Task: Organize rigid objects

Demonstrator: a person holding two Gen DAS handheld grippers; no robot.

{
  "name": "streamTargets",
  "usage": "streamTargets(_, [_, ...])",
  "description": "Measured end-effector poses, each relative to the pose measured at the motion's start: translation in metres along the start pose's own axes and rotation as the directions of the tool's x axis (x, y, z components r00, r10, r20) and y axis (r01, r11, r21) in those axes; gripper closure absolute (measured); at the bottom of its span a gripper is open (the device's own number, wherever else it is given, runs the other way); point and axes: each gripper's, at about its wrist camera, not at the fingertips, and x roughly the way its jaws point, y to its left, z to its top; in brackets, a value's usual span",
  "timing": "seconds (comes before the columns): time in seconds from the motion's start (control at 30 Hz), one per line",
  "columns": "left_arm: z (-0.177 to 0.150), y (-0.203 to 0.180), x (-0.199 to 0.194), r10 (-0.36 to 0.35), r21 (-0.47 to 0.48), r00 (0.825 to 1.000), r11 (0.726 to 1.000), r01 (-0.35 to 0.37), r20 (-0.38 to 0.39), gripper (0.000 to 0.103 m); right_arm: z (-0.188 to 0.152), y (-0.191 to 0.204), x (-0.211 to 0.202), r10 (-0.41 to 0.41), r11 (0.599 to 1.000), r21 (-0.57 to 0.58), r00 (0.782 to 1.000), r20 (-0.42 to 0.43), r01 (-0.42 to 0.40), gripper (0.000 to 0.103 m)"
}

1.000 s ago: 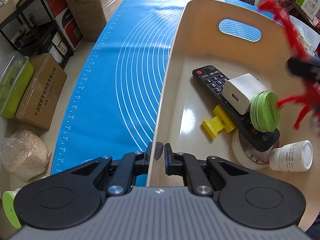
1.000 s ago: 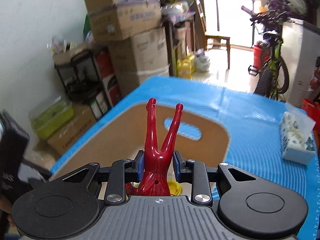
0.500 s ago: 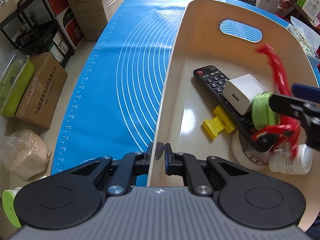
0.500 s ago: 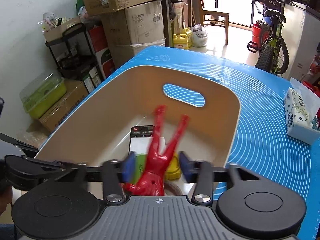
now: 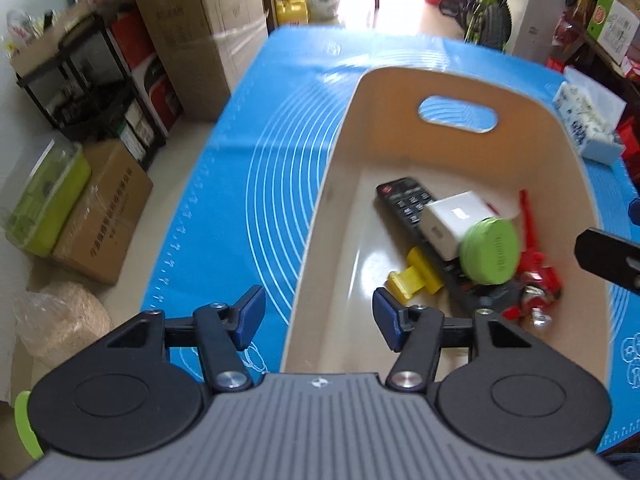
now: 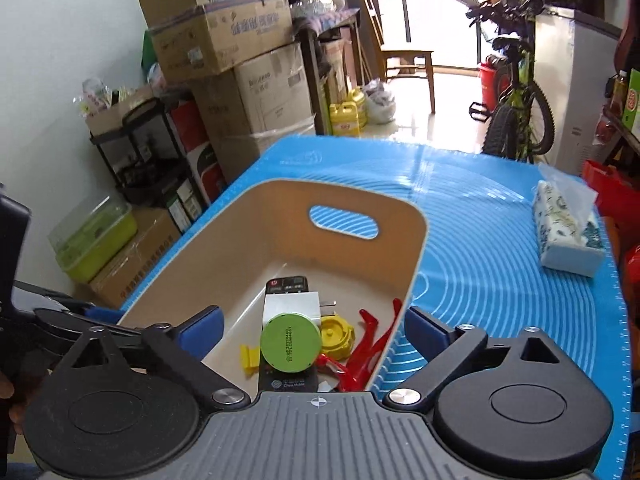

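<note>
A beige bin stands on the blue mat. In it lie a black remote, a white charger, a green round tin, a yellow clip and the red figure against the right wall. My left gripper is open, its jaws astride the bin's near left wall. My right gripper is open and empty above the bin's near end.
A tissue pack lies on the mat to the right of the bin. Cardboard boxes, a black shelf and a green container stand left of the table. A bicycle stands behind it.
My right gripper opened and dropped the red figure into the bin. My left gripper let go of the bin's wall and opened, pulling back a little.
</note>
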Motion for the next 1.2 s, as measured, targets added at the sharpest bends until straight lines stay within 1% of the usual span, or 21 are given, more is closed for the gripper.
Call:
streamTargets(0.1, [-0.003,-0.011,-0.022,-0.006,0.005,0.999,1.000,0.006,0.044,0.039,-0.004,-0.005,-0.019,-0.008,1.000,0.015,1.000,0.019,0.008,0.003])
streamTargets(0.2, [-0.008,-0.022,-0.040,-0.014,0.009,0.997,1.000,0.014,0.082,0.035,-0.009,-0.008,-0.038,-0.035,0.999,0.001,0.999,0.034,0.035,0.003])
streamTargets(0.37, [-0.024,-0.039,-0.065,-0.028,0.002,0.992,1.000,0.028,0.127,0.034,-0.020,-0.014,-0.077,-0.070,0.997,-0.008,0.995,0.069,0.071,0.003])
streamTargets(0.5, [-0.038,-0.053,-0.085,0.005,0.022,0.987,1.000,-0.008,0.159,0.034,-0.034,-0.017,-0.107,-0.095,0.995,-0.004,0.991,0.098,0.096,0.003])
streamTargets(0.73, [-0.065,-0.066,-0.117,-0.001,0.000,0.979,1.000,0.001,0.204,0.034,-0.062,-0.023,-0.152,-0.120,0.993,0.012,0.984,0.129,0.119,0.003])
streamTargets(0.9, [-0.085,-0.079,-0.130,0.001,0.014,0.971,1.000,-0.004,0.237,0.034,-0.081,-0.024,-0.175,-0.146,0.989,0.019,0.978,0.151,0.145,0.003])
streamTargets(1.03, [-0.101,-0.086,-0.136,-0.017,0.006,0.967,1.000,0.016,0.256,0.034,-0.097,-0.026,-0.186,-0.163,0.987,0.031,0.975,0.151,0.160,0.003])
streamTargets(1.2, [-0.123,-0.095,-0.130,-0.039,0.006,0.969,0.999,0.039,0.242,0.034,-0.122,-0.034,-0.194,-0.181,0.983,0.057,0.973,0.140,0.175,0.003])
